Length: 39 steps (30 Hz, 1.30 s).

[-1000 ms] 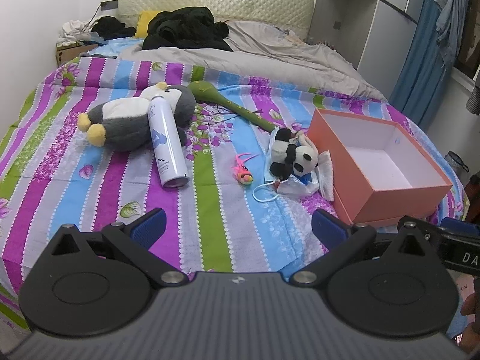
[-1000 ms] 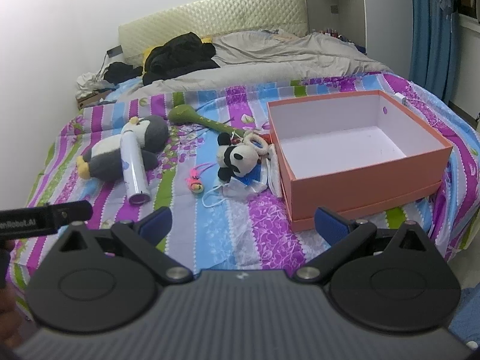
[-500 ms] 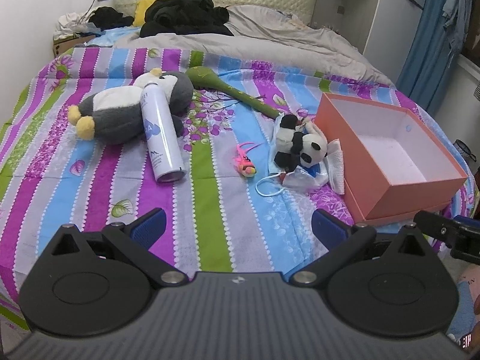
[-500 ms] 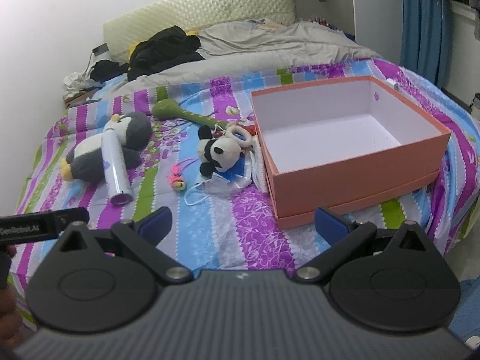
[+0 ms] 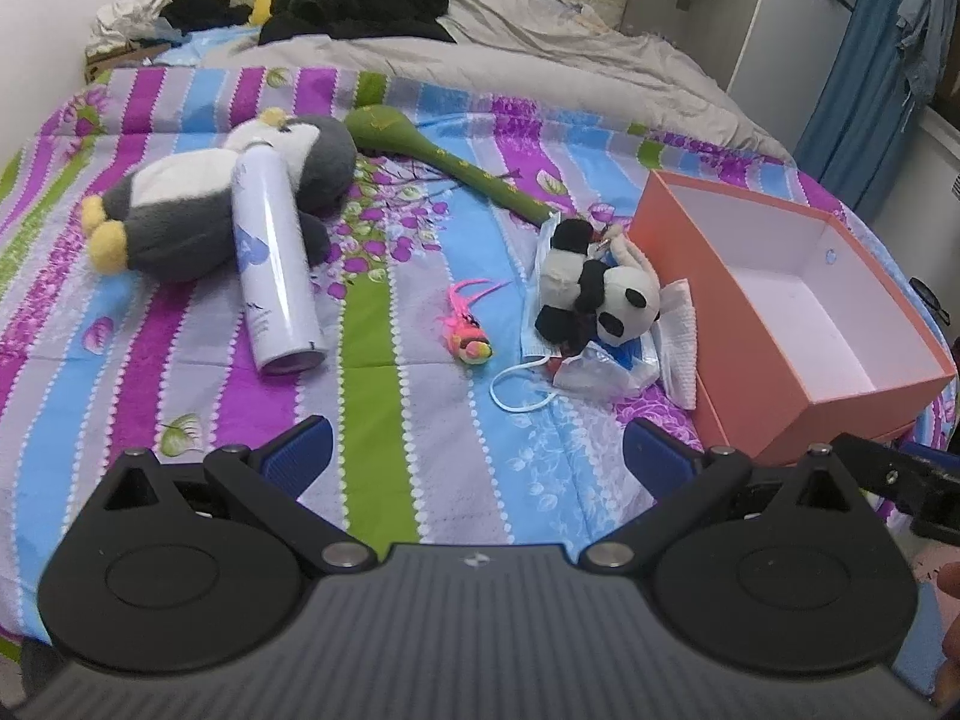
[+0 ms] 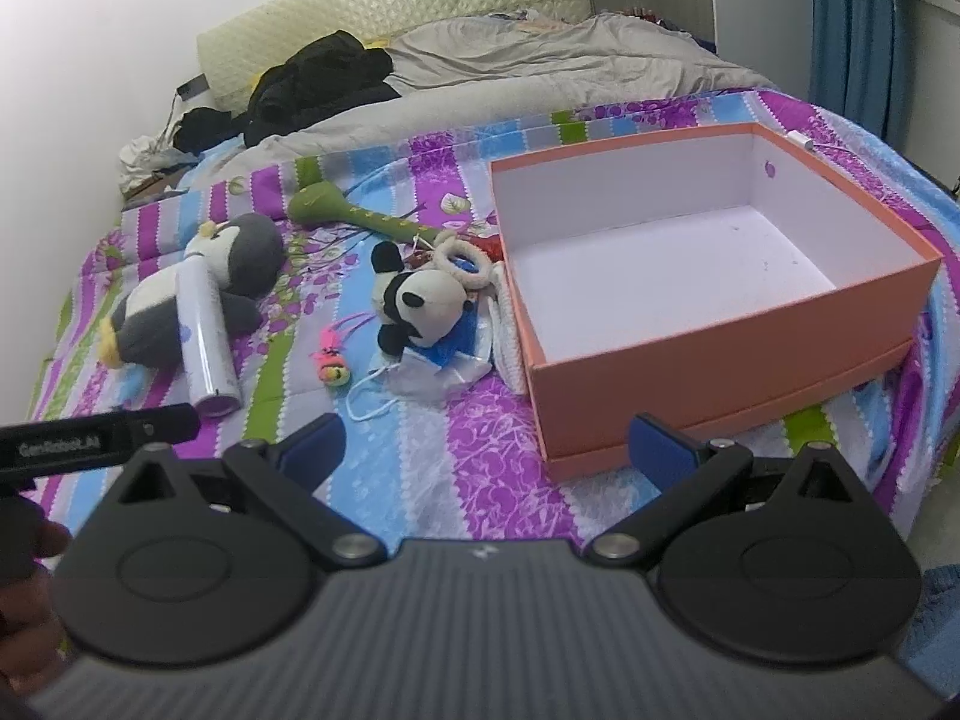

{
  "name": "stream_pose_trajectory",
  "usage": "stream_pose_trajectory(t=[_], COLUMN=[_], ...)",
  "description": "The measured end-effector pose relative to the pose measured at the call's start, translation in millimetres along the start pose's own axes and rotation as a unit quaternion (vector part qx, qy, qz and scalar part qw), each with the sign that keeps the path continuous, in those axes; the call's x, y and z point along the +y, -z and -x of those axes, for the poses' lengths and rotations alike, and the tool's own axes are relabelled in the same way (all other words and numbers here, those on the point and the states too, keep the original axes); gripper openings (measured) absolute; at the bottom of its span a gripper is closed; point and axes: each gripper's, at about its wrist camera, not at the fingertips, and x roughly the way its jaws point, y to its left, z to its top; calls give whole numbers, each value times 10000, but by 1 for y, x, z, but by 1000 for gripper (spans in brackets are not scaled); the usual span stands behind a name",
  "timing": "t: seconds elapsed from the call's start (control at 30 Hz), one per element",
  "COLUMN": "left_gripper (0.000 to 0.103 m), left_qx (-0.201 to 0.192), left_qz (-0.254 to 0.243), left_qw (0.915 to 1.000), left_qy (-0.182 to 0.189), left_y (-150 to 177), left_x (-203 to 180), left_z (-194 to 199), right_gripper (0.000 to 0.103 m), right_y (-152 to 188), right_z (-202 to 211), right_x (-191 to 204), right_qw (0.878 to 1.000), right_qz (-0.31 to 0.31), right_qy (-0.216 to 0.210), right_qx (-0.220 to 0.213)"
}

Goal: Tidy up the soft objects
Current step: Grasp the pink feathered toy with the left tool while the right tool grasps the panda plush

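Ahead of the left hand-held gripper [image 5: 477, 453], a purple, blue and green striped bedspread [image 5: 372, 396] is carrying a black-and-white panda [image 5: 594, 294], grey penguin [image 5: 198, 204] and salmon box [image 5: 780, 360].

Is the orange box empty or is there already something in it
Empty. The right wrist view shows the orange box open-topped with a bare white floor; the toys lie outside on the bed.

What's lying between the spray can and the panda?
Only a small pink toy on the bedspread, between the spray can and the panda; the rest is bare. Both views show it.
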Motion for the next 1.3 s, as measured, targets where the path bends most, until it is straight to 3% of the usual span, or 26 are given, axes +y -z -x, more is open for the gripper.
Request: stream_pose_trajectory(t=[0.17, 0.23, 0.33, 0.5, 0.67, 0.73, 1.0, 1.3], left_gripper=[103, 103, 103, 92, 75, 72, 65, 50], left_qx=[87, 98, 104, 107, 262, 316, 454, 576], left_qz=[-8, -23, -16, 18, 213, 314, 626, 750], left_qw=[9998, 9998, 9998, 9999, 9993, 9988, 9965, 9944], left_qy=[156, 176, 191, 123, 169, 200, 313, 468], left_y=[-8, -11, -16, -23, -31, -34, -40, -38], left_x=[-1, -1, -1, 1, 10, 15, 26, 30], left_z=[-29, -40, -60, -93, -133, -149, -199, -233], right_gripper=[93, 80, 71, 63, 61, 51, 51, 51], right_y=[-10, -14, -19, -28, -37, -40, -47, -47], right_z=[-21, -32, -49, -82, -112, -124, -162, -191], right_x=[0, 4, 11, 26, 36, 39, 54, 70], right_qw=[9998, 9996, 9990, 9970, 9959, 9947, 9897, 9774], right_qz=[-6, 77, 232, 564, 770, 912, 1416, 2105], right_qy=[-200, -244, -349, -506, -460, -459, -226, 187], right_qx=[45, 78, 128, 175, 110, 154, 63, 20])
